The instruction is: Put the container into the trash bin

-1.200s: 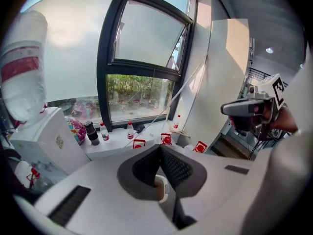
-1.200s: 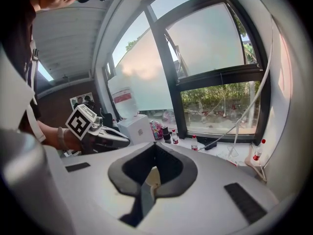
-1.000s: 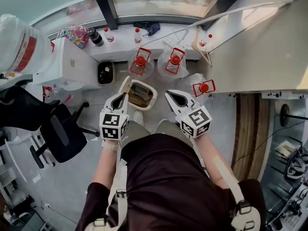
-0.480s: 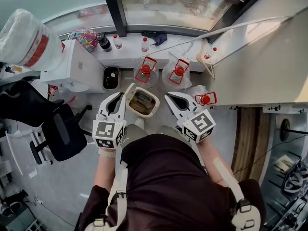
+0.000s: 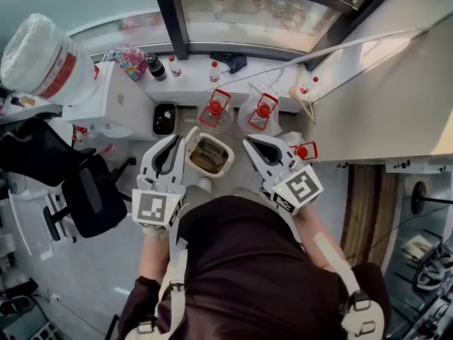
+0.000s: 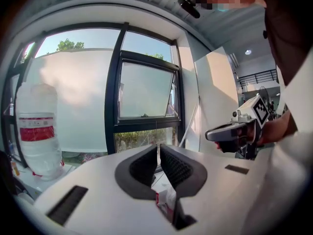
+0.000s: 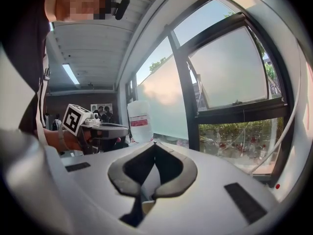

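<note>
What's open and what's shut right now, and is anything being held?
Left hand-held gripper: jaws shut, holding nothing.
Right hand-held gripper: jaws shut, holding nothing.
Trash bin: lid flipped open, something brown inside.
Water jugs: upright on the floor, red caps on.

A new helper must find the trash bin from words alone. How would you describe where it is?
Start at the big window and drop to the floor below its white ledge. The trash bin stands there beside the white cabinet, left of the clear jugs. Unlike those red-capped jugs, it is a small open box, dark inside.
</note>
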The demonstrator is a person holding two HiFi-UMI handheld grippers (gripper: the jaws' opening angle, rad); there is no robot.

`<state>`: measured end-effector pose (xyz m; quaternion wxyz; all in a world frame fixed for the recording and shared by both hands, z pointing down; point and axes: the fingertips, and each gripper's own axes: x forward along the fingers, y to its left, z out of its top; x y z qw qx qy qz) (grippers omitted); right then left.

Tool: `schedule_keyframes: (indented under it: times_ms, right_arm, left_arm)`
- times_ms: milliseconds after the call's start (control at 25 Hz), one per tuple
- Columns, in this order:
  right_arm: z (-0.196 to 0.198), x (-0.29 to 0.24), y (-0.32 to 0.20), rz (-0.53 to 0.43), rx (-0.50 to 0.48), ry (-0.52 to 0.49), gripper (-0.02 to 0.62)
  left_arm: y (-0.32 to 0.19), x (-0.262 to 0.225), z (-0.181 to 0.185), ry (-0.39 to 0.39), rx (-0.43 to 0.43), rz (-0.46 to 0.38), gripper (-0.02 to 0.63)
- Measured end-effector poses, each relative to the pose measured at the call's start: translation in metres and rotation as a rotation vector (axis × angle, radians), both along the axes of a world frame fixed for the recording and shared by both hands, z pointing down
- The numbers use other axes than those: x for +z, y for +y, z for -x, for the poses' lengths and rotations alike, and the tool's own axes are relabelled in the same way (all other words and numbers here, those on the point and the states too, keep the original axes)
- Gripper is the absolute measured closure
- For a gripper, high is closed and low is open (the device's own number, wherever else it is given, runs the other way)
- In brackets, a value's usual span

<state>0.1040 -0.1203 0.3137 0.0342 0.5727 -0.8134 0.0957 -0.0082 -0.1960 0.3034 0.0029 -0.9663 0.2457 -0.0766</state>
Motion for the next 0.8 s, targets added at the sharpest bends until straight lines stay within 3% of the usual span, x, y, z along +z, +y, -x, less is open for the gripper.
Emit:
schedule_keyframes:
  times_ms: [560,800]
  right_arm:
    - [0.008,-0.041,0.012,-0.139,-0.022,0.019,0.58]
    - [0.015,-0.043,0.015,-0.15,-0.016,0.03,0.58]
  left_arm:
    - [0.013,-0.05,0.013,0.069,-0.017,-0.129,0.595]
    - [0.014,-0.047,0.019,0.087,-0.012,-0.104,0.595]
